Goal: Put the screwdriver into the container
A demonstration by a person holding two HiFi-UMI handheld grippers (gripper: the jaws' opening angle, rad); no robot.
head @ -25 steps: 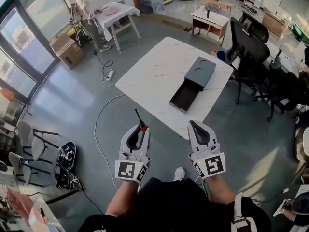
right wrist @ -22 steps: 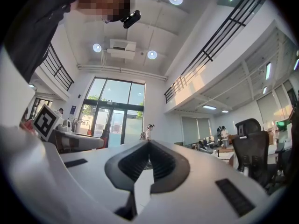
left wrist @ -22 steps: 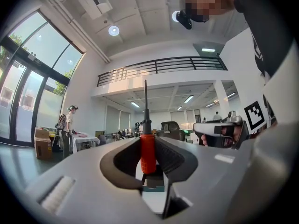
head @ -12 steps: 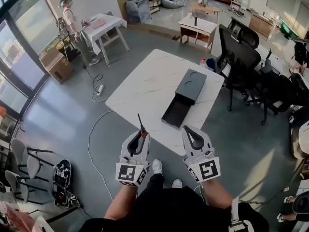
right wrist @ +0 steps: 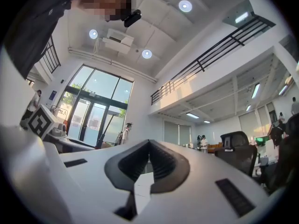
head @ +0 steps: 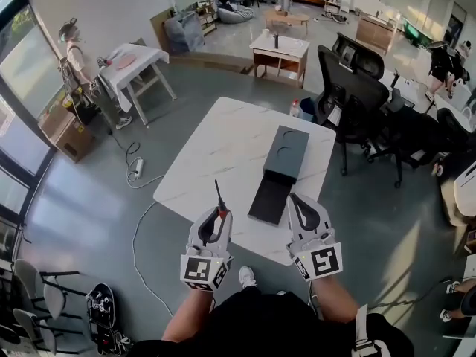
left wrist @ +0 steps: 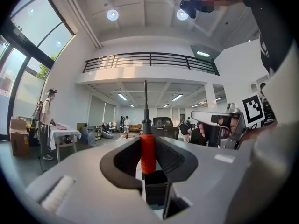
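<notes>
A screwdriver (head: 220, 205) with a red handle and a thin dark shaft stands upright in my left gripper (head: 216, 214), which is shut on the handle. In the left gripper view the red handle (left wrist: 147, 153) sits pinched between the two dark pads, shaft pointing up. The container (head: 280, 166) is a dark grey box with its drawer pulled out toward me, lying on a white marble table (head: 216, 151) ahead of both grippers. My right gripper (head: 296, 200) hangs over the table's near edge beside the drawer, its jaws shut on nothing (right wrist: 149, 143).
Black office chairs (head: 351, 88) crowd the table's right side. A cable (head: 140, 214) runs over the grey floor to the left. A small white table (head: 132, 59), a person (head: 73, 54) and a cardboard box (head: 63, 134) stand at the far left.
The table and container have come closer and now lie just ahead of the grippers. Both grippers keep the same pose, the screwdriver still held in the left one.
</notes>
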